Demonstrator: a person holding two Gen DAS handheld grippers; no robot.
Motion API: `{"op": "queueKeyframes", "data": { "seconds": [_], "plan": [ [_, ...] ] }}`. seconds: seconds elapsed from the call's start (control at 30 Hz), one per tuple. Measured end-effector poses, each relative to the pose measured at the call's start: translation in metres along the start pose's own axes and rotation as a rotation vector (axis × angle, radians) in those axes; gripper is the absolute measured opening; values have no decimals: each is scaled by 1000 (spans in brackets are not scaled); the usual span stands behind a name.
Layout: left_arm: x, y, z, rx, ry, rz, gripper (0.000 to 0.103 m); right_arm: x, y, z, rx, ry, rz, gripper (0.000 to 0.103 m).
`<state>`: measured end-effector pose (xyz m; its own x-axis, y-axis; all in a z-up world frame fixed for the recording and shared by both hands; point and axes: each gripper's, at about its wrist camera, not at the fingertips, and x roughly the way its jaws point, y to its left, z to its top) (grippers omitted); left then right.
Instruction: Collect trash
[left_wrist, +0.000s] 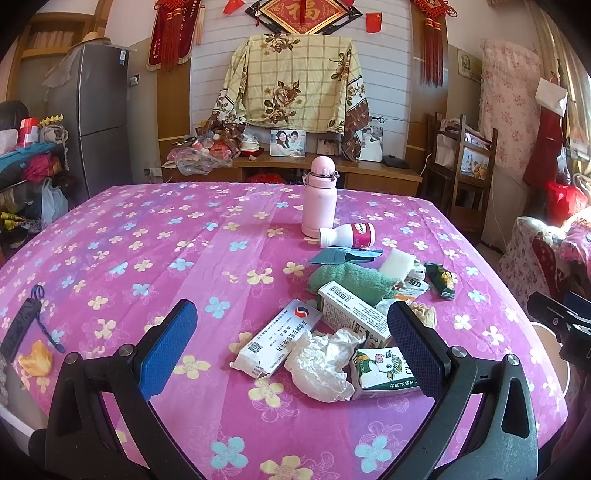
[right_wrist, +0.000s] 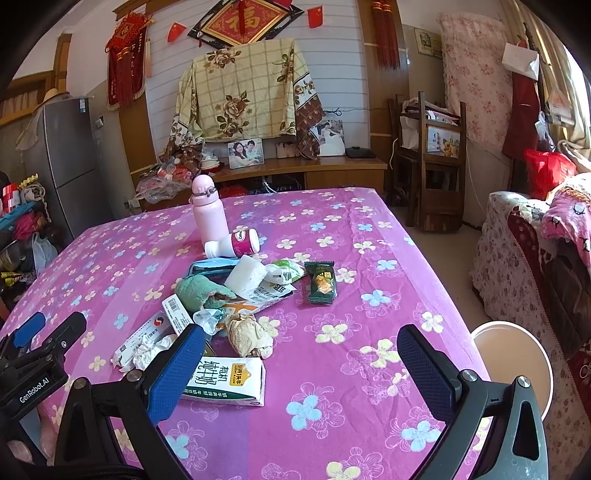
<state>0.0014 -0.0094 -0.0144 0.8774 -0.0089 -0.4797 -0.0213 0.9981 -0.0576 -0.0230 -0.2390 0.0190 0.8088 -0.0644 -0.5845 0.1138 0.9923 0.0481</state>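
Observation:
Trash lies in a pile on the pink flowered tablecloth. A crumpled white tissue, a milk carton and a white medicine box lie between the fingers of my open, empty left gripper. In the right wrist view the milk carton, a crumpled brown paper ball and a dark green snack packet lie ahead of my open, empty right gripper. A small yoghurt bottle lies on its side farther back.
A pink flask stands upright behind the pile, with a green towel and a white sponge among the trash. A round white bin stands below the table's right edge. A black strap lies at the left edge.

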Motion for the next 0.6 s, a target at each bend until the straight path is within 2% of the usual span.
{"op": "queueKeyframes", "data": {
  "seconds": [0.13, 0.6],
  "plan": [
    [-2, 2, 1, -18, 5, -11, 103, -2, -1, -1, -2, 1, -2, 103],
    [-1, 2, 0, 20, 7, 9, 103, -2, -4, 4, -5, 12, -1, 103]
  ]
}}
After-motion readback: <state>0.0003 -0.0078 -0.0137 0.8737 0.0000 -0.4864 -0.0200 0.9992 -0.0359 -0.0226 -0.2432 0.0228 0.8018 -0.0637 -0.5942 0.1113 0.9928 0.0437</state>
